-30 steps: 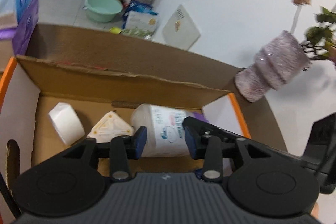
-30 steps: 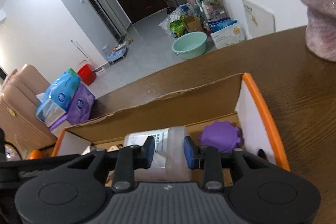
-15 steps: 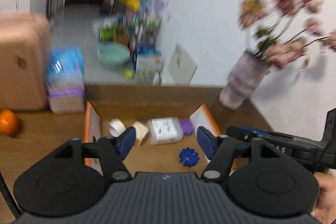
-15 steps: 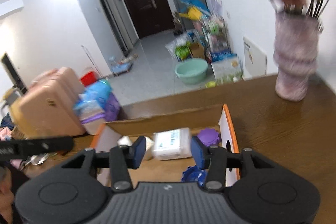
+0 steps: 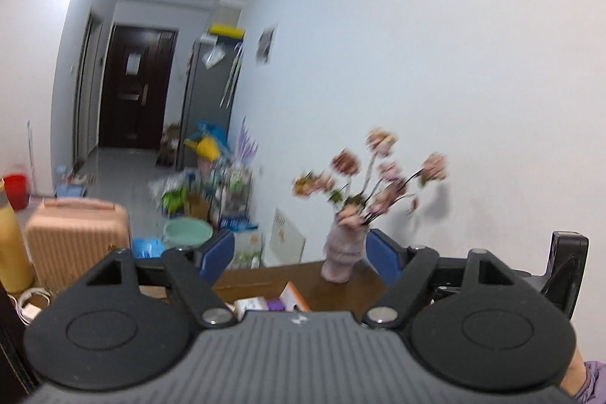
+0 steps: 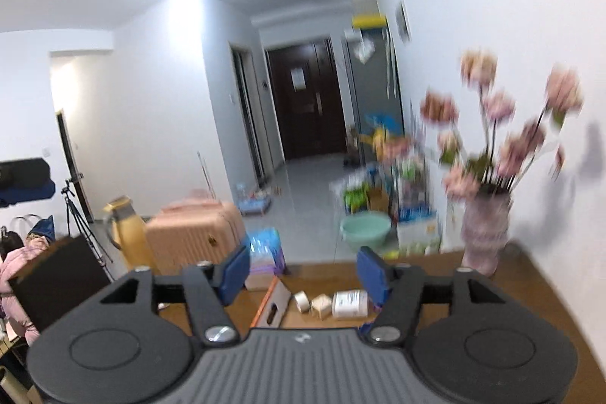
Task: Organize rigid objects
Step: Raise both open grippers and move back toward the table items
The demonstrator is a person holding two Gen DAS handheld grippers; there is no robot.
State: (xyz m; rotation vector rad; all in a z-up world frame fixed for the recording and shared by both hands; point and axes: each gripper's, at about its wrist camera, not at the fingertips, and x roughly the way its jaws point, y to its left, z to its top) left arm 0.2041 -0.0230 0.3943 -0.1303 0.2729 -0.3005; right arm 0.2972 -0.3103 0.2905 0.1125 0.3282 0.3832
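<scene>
An open cardboard box with an orange rim (image 6: 270, 301) sits on the brown table. In the right wrist view it holds a white tape roll (image 6: 302, 300), a beige triangular piece (image 6: 322, 305) and a white labelled bottle (image 6: 350, 303). In the left wrist view only the bottle's end (image 5: 250, 304) and a purple lid (image 5: 275, 305) show above the gripper body. My left gripper (image 5: 299, 258) is open and empty, raised well above the table. My right gripper (image 6: 305, 269) is open and empty, lifted back above the box.
A pink vase of flowers (image 6: 484, 233) stands on the table at the far right, also in the left wrist view (image 5: 342, 254). Beyond the table are a pink suitcase (image 6: 193, 237), a green basin (image 6: 365, 228) and floor clutter. A person in pink (image 6: 15, 275) sits far left.
Both grippers have pulled up and back from inside the box and opened wider. The views now look over the room, with the box small and low.
</scene>
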